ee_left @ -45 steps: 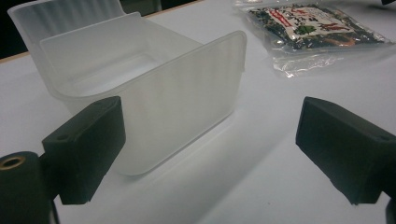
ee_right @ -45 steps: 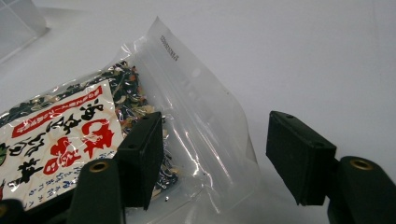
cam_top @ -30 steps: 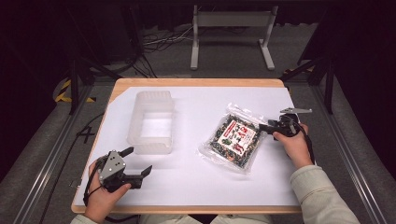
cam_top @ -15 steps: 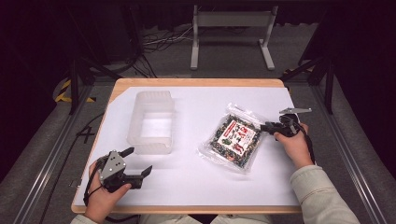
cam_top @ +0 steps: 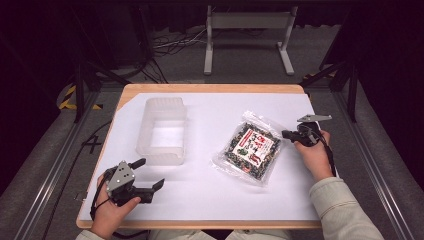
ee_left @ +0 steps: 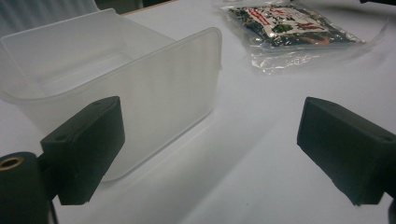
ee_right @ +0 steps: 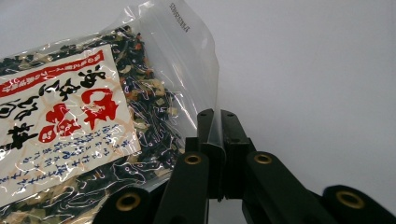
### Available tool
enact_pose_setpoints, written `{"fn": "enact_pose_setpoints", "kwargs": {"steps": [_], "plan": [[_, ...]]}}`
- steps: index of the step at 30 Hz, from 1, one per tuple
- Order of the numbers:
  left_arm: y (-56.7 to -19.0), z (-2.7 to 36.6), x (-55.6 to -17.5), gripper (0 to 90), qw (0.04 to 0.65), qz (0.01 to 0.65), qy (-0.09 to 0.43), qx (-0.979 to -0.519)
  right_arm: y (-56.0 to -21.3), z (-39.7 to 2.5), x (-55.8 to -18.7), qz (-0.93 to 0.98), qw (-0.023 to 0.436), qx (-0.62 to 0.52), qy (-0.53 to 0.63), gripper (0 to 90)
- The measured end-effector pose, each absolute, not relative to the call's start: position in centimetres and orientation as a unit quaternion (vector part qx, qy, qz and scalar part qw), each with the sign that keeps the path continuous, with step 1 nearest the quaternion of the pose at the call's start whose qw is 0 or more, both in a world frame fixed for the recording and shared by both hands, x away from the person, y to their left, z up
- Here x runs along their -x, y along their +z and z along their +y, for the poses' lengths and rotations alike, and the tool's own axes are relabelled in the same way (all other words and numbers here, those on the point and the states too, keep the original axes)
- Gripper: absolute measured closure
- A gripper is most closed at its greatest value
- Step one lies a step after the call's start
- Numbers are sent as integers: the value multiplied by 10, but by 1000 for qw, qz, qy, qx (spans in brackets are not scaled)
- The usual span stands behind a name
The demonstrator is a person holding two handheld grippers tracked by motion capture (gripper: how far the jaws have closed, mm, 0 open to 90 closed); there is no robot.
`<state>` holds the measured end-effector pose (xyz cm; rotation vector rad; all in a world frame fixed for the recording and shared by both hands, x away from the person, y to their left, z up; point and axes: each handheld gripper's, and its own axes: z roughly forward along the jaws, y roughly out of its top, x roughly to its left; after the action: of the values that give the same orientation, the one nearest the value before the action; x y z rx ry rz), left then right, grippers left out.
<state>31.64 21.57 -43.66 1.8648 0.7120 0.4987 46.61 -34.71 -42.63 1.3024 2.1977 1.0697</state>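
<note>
Clear packet point(ee_right: 84, 126) in right gripper point(ee_right: 217, 126)

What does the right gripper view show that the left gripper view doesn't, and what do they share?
Only the right gripper view shows the right gripper with its jaws shut on the clear edge of the transparent plastic packet of dark dried food with a white label, and the label's red and black print close up. Only the left gripper view shows the translucent white plastic tub and the left gripper, jaws wide apart, holding nothing. Both show the packet lying on the white table surface.
</note>
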Motion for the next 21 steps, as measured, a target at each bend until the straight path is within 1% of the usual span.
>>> {"fn": "enact_pose_setpoints", "kwargs": {"steps": [2, 3, 4, 7, 9, 12, 16, 20, 21], "plan": [[-437, 214, -317, 42, 524, 290, 202, -775, -423, -347, -465, 779, 186, -461, 383, 900], [-439, 210, -317, 28, 545, 279, 183, -769, -422, -347, -464, 779, 188, -458, 385, 900], [-439, 210, -317, 28, 545, 279, 183, -769, -420, -348, -464, 779, 188, -457, 387, 900], [-438, 202, -313, 5, 562, 249, 184, -767, -417, -349, -462, 776, 189, -454, 396, 900], [-437, 197, -312, 5, 574, 240, 188, -760, -412, -350, -459, 771, 192, -453, 404, 900], [-437, 193, -311, 13, 564, 236, 179, -771, -402, -352, -456, 767, 196, -447, 416, 900], [-435, 191, -310, 32, 560, 235, 175, -775, -387, -351, -451, 766, 199, -438, 427, 900], [-433, 191, -311, 71, 558, 242, 154, -778, -370, -350, -446, 762, 195, -431, 441, 900], [-433, 192, -311, 93, 558, 240, 154, -779, -363, -348, -443, 762, 195, -426, 446, 900]]}}
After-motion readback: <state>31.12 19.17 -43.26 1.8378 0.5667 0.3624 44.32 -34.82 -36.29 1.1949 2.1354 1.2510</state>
